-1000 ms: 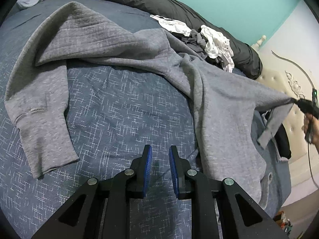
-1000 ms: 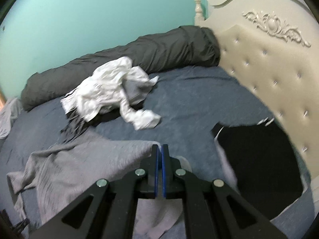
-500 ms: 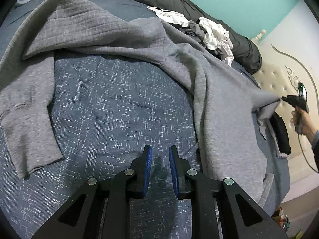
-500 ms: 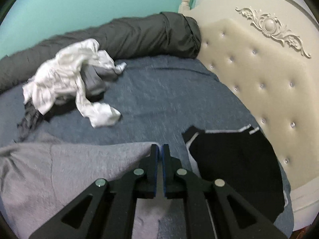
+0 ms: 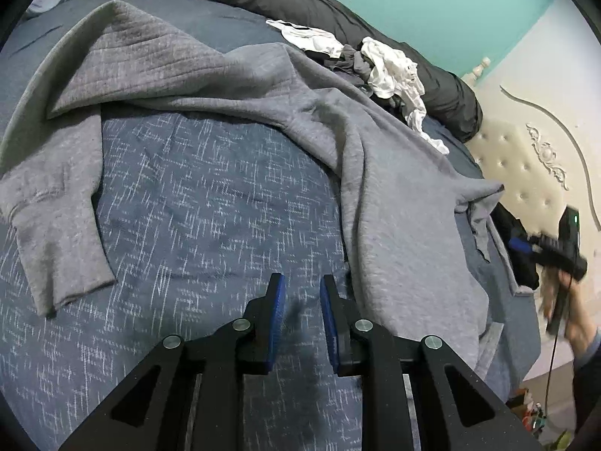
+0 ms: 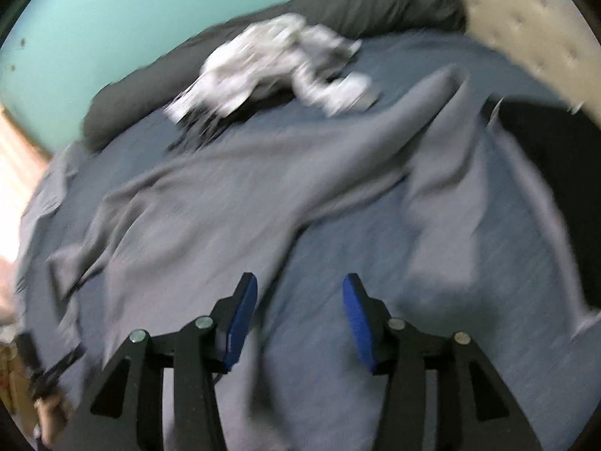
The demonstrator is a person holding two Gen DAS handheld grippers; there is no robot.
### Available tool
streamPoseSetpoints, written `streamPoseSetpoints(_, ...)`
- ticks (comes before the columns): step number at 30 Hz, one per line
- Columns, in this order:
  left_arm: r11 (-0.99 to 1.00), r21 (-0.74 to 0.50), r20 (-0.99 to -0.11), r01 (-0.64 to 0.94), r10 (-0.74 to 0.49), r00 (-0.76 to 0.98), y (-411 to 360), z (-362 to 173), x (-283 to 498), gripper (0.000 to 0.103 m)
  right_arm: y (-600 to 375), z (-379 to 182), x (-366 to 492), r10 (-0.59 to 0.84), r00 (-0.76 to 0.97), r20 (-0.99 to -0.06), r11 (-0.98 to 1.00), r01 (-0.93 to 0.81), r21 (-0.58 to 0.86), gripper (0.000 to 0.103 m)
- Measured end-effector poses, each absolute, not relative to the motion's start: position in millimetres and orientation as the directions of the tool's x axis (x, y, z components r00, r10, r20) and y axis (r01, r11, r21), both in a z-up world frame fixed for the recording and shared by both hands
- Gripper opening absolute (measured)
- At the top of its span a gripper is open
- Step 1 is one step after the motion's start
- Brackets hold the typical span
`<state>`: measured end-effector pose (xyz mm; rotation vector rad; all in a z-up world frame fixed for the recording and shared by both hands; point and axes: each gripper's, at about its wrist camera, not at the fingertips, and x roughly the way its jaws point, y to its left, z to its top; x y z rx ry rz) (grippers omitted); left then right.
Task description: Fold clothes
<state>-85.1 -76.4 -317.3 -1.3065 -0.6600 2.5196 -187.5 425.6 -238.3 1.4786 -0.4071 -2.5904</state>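
Note:
A large grey sweatshirt (image 5: 240, 86) lies spread and rumpled across the blue patterned bedspread (image 5: 210, 203), one sleeve (image 5: 56, 206) hanging toward the left. My left gripper (image 5: 302, 285) hovers open over bare bedspread just left of the sweatshirt's body. My right gripper (image 6: 298, 285) is open and holds nothing, above the grey sweatshirt (image 6: 233, 203); that view is blurred. In the left wrist view the right gripper (image 5: 526, 244) is off the bed's right side, held by a hand (image 5: 574, 323), clear of the cloth corner (image 5: 484, 191).
A heap of white and dark clothes (image 5: 387, 64) lies near a long dark grey bolster (image 5: 300, 3) along the teal wall. A cream tufted headboard (image 5: 526, 158) stands to the right, with a black garment (image 5: 522, 255) beside it.
My right gripper opened and let go of the sweatshirt's corner, then pulled back and swung toward the garment. The corner dropped onto the bed. The left gripper stayed open in place.

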Motion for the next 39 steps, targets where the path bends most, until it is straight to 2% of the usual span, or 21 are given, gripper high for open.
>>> streamPoseSetpoints(9,-0.873,-0.487,-0.714,0.015,0.389,-0.581,-82.3,-315.4,-61.2,0.027,319.2,-280.0,-121.4,-0.424,-0.316,-0.849,-0.905,0.161,0.393,0.049)
streamPoseSetpoints(13,-0.874,-0.486,-0.714,0.023,0.382,-0.586,-87.6,-313.1,-54.0,0.027,289.1,-298.5,-116.1,-0.434,-0.257,-0.864,-0.899,0.187,0.396,0.055)
streamPoseSetpoints(18,-0.872,-0.488,-0.711,0.029,0.377,-0.594,-92.7,-308.5,-49.5,0.027,262.5,-317.9,-114.4,-0.470,-0.208,-0.858,-0.880,0.186,0.437,0.054)
streamPoseSetpoints(19,-0.872,-0.489,-0.710,0.030,0.377,-0.595,-93.4,-307.8,-48.9,0.027,260.6,-318.2,-113.0,-0.473,-0.211,-0.855,-0.878,0.190,0.439,0.051)
streamPoseSetpoints(20,-0.872,-0.489,-0.709,0.030,0.377,-0.596,-93.9,-307.2,-48.4,0.027,258.8,-318.5,-111.6,-0.476,-0.214,-0.853,-0.876,0.194,0.441,0.030)
streamPoseSetpoints(21,-0.871,-0.489,-0.709,0.030,0.377,-0.596,-94.3,-306.7,-48.0,0.027,256.9,-318.8,-110.1,-0.480,-0.217,-0.850,-0.874,0.198,0.443,0.016)
streamPoseSetpoints(22,-0.871,-0.490,-0.708,0.030,0.377,-0.597,-94.7,-306.2,-47.6,0.027,257.6,-317.2,-109.3,-0.483,-0.224,-0.847,-0.873,0.200,0.445,0.013)
streamPoseSetpoints(23,-0.871,-0.490,-0.708,0.030,0.378,-0.596,-94.5,-306.0,-47.7,0.027,263.5,-311.5,-109.8,-0.485,-0.242,-0.840,-0.872,0.196,0.448,0.005)
streamPoseSetpoints(31,-0.879,-0.476,-0.712,-0.012,0.394,-0.581,-76.7,-304.9,-52.3,0.027,313.0,-264.9,-113.7,-0.494,-0.387,-0.778,-0.868,0.165,0.469,0.003)
streamPoseSetpoints(39,-0.870,-0.475,-0.723,-0.130,0.471,-0.505,-24.8,-311.8,-58.1,0.027,395.9,-233.8,-125.5,-0.375,-0.490,-0.787,-0.918,0.075,0.390,0.003)
